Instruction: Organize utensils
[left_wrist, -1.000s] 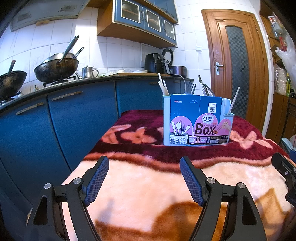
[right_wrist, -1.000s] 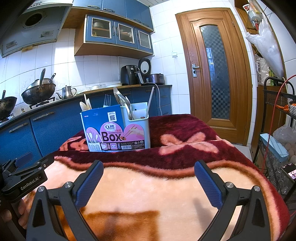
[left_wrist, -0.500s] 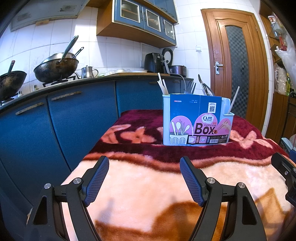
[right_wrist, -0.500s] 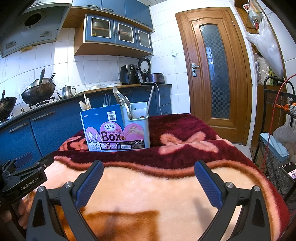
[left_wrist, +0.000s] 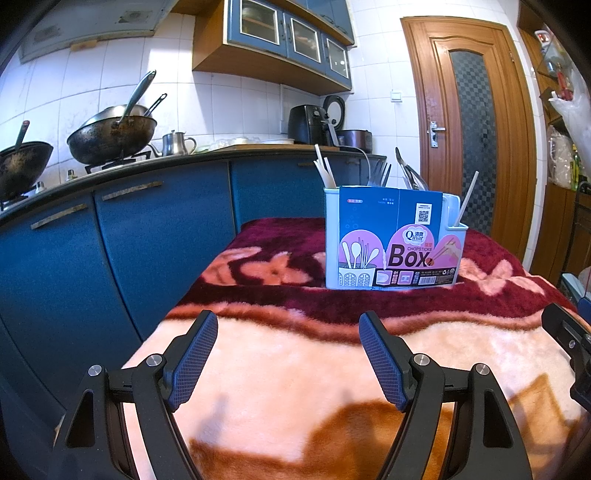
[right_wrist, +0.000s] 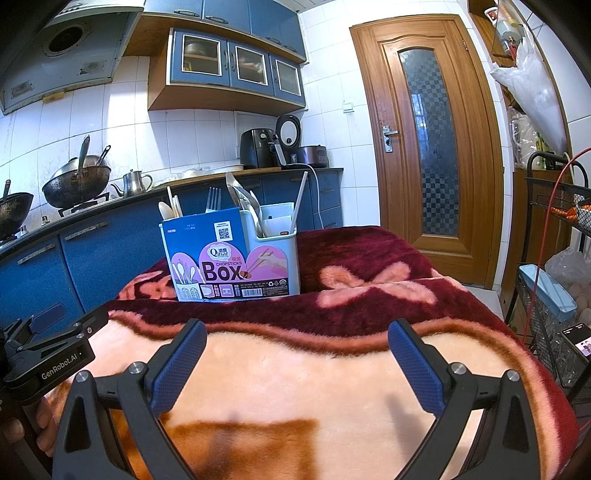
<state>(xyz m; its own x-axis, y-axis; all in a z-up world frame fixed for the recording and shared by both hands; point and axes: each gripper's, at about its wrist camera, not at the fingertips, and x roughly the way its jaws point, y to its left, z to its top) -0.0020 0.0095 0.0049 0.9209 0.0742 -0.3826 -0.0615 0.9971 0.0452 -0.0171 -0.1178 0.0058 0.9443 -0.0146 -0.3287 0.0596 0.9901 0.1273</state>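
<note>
Grippers both empty over the near, pale end of the blanket (left_wrist: 295, 369). Left gripper (left_wrist: 288, 354) jaws spread wide, nothing between; right gripper (right_wrist: 297, 362) likewise spread, nothing between. Utensil holder (right_wrist: 273, 258) stands upright farther back on the dark red part, paper sleeve around its front; fork (right_wrist: 212, 199), spoons (right_wrist: 240, 199) and chopsticks (left_wrist: 325, 170) stand in its compartments. Behind: blue cabinets (left_wrist: 110, 240), wok (left_wrist: 110, 136), wooden door (right_wrist: 424, 147).
</note>
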